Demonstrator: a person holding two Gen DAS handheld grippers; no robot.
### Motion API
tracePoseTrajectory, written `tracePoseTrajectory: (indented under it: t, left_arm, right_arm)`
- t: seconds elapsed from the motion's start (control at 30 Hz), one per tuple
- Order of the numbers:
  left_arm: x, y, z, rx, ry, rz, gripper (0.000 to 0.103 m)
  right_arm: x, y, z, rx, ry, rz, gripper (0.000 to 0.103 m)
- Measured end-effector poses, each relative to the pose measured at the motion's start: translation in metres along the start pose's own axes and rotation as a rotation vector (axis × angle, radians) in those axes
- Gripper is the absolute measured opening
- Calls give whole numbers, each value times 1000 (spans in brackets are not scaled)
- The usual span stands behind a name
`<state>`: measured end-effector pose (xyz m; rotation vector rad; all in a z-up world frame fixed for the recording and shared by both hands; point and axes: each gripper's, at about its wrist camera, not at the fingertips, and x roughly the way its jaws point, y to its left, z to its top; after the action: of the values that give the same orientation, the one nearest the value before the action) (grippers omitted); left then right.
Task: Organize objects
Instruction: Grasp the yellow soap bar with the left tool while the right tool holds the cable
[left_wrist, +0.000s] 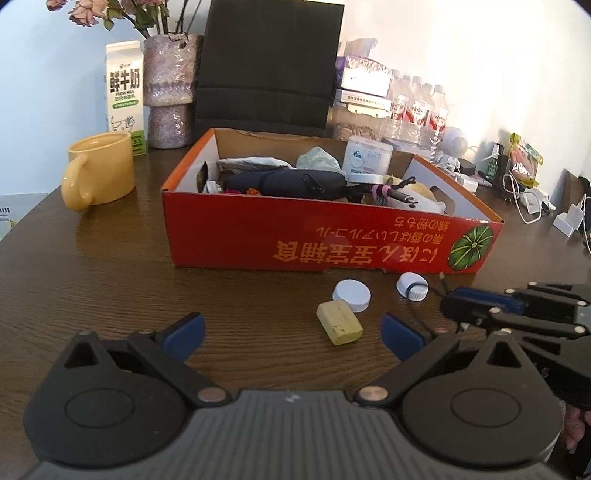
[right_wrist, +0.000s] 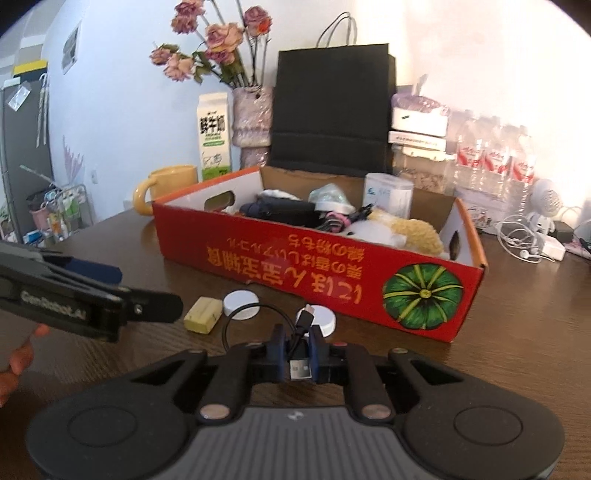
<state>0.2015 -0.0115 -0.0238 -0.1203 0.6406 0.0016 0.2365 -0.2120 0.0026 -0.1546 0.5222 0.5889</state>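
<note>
- The right gripper (right_wrist: 298, 349) is clamped on a short black cable (right_wrist: 301, 338), the pads pinching it just behind the USB plug, with the rest of the cable looping out over the table (right_wrist: 517, 314) toward the box
- The left gripper (left_wrist: 291, 334) stands with its blue pads wide apart and nothing between them, hovering low over the table
- Just ahead of the left gripper lies a yellowish block (left_wrist: 340, 322), and beyond it two white caps (left_wrist: 351, 293) sit side by side close to the box wall
- The red box (left_wrist: 332, 236) stands open behind these, already holding a dark pouch, a white tub and other odds and ends
- To me the step in hand is the cable pick-up: the grip looks made, the lift not yet
- Next it wants a lift high enough to clear the near wall, then a carry over the box, watching that the trailing loop does not drag the caps
- The left gripper looks lined up for the block
</note>
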Motion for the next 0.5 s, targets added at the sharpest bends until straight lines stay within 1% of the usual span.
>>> tracePoseTrajectory:
  t: [0.27,0.47,0.5]
  left_arm:
    - [21,-12,4,30,36,-1,103]
    - [32,-25,5,49,39,22,103]
    - [33,-28,4,54,38,23,98]
  right_arm:
    - [-16,-19,0,77,-74,-79,12]
    - [-14,-20,-1,75,-72,-87,12]
    - [-13,-20,-1,75,-71,-86,12]
